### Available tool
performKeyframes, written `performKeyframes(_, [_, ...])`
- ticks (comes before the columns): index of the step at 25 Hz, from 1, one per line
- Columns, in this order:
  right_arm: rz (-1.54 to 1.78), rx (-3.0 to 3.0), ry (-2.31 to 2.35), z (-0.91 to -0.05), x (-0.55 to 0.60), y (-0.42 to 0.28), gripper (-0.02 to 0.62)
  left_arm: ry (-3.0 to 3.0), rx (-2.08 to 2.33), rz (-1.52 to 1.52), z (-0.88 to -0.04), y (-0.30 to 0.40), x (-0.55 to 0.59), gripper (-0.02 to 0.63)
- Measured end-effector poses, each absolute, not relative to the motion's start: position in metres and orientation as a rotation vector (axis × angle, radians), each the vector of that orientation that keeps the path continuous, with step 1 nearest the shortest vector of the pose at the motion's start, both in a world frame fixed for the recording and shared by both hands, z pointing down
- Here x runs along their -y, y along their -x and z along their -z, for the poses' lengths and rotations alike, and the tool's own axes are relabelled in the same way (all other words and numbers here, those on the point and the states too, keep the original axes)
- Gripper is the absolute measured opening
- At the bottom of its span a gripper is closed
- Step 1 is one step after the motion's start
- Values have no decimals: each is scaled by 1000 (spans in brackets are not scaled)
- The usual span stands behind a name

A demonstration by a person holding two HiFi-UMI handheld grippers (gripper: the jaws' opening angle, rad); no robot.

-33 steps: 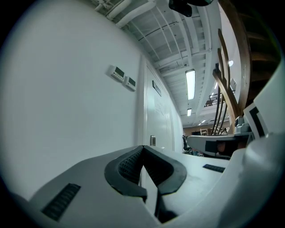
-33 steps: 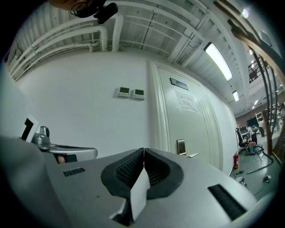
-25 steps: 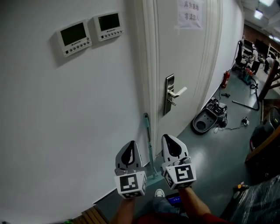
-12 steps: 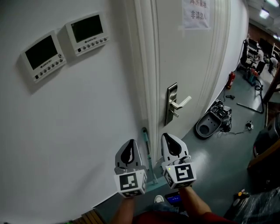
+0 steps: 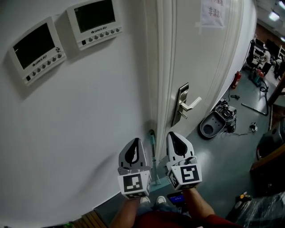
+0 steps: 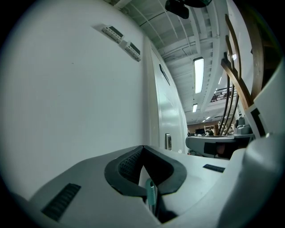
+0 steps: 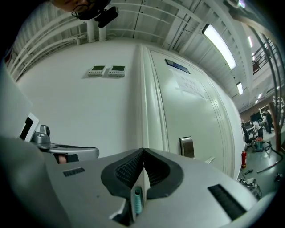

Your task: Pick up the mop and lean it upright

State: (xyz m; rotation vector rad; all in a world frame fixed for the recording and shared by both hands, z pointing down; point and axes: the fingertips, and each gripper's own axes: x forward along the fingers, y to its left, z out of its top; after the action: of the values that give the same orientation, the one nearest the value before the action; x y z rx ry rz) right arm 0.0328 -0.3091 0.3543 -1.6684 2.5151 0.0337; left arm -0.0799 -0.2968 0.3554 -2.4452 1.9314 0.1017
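The mop stands upright against the white wall beside the door frame. Its teal handle shows between my two grippers in the head view, and its teal head rests on the floor. In each gripper view the handle appears only through the gap behind the pads. My left gripper is just left of the handle and my right gripper just right of it. Both are shut with nothing between the fingertips, and neither touches the mop.
Two wall control panels hang at upper left. The white door carries a metal lever handle and a paper notice. A dark machine lies on the grey floor at right, with a red fire extinguisher beyond.
Both grippers and the view have moved closer to the wall and door, so the panels and lever handle look larger. The mop stays leaning in place and both grippers stay shut.
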Motion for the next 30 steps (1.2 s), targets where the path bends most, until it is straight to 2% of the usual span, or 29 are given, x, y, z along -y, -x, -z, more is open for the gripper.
performKeyframes(16, [-25,-2540,1699,-375,321,-16,18,2460,-1909,-102,-358,92,303,13])
performKeyframes(30, [34,-2621,1724,-471,333,4,18,2439,-1944,-81,-359,104,305,13])
